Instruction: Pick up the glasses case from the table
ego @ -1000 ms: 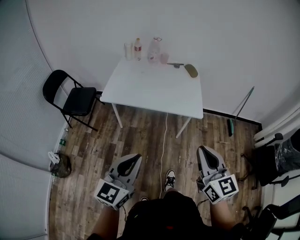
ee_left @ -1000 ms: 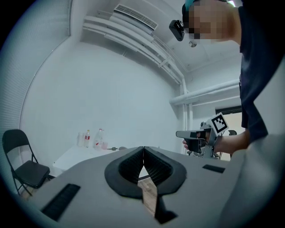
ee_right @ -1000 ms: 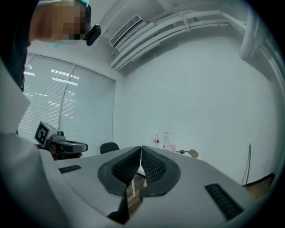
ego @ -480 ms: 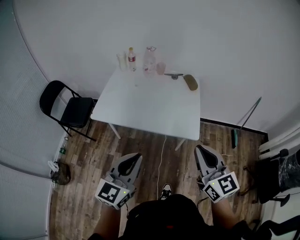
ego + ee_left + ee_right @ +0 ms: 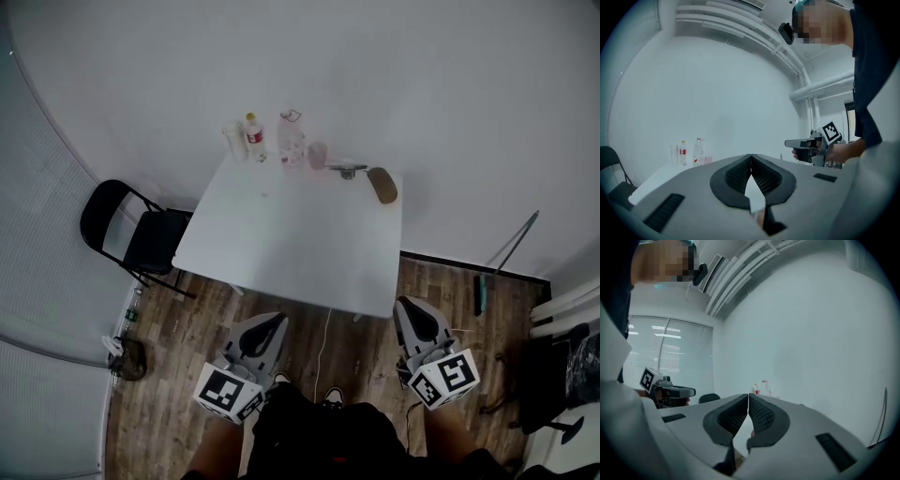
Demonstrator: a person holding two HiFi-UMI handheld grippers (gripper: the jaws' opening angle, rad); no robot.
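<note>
A tan oval glasses case (image 5: 382, 185) lies at the far right corner of the white table (image 5: 291, 234), with a pair of glasses (image 5: 348, 171) just left of it. My left gripper (image 5: 264, 325) is shut and empty, held over the floor just short of the table's near edge. My right gripper (image 5: 412, 310) is shut and empty too, off the table's near right corner. Both point level toward the table. In the left gripper view the shut jaw tips (image 5: 751, 156) meet; in the right gripper view the tips (image 5: 748, 395) also meet.
Two bottles (image 5: 252, 137), a clear cup (image 5: 232, 141) and a pink cup (image 5: 318, 154) stand along the table's far edge by the wall. A black folding chair (image 5: 141, 234) stands left of the table. A cable (image 5: 323, 337) runs over the wood floor. A thin rod (image 5: 511, 246) leans on the right wall.
Both grippers and the person have moved forward toward the table; the table now sits lower and larger in the head view, its near edge close to the gripper tips. Both stay shut.
</note>
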